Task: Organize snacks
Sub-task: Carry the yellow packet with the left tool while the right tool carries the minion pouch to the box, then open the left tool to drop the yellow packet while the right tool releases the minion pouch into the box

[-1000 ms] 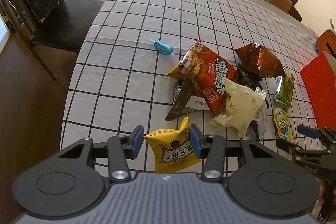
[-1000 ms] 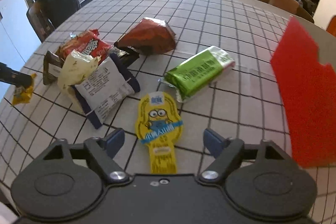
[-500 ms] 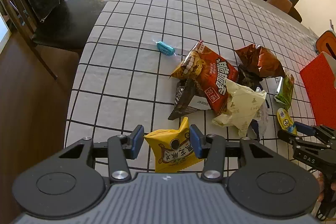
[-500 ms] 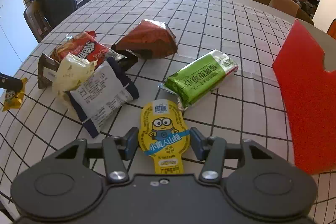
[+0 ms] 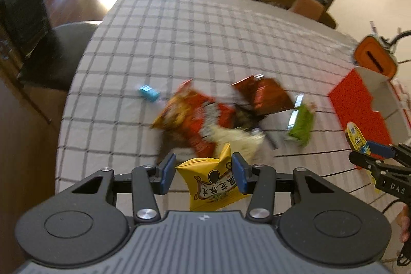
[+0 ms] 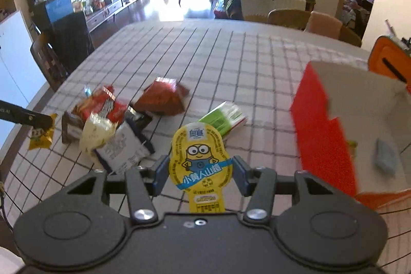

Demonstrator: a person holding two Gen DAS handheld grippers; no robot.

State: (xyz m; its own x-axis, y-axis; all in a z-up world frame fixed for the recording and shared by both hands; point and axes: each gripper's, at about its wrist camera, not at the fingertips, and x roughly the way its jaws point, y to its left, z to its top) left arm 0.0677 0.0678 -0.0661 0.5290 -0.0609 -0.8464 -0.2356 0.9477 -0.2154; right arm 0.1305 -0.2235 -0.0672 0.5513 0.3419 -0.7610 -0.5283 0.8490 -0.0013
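Your left tongs (image 5: 203,173) clamp a yellow pouch (image 5: 212,181), held upright off the counter (image 5: 159,43). Your right tongs (image 6: 199,176) pinch a yellow cartoon pack (image 6: 199,161), label facing you. Heaped on the counter: a red chip bag (image 6: 102,107), a cream packet (image 6: 99,131), a dark red bag (image 6: 163,98). A green bar (image 6: 223,118) lies beside them; a blue candy (image 5: 148,93) lies apart. The red box (image 6: 323,130) stands open.
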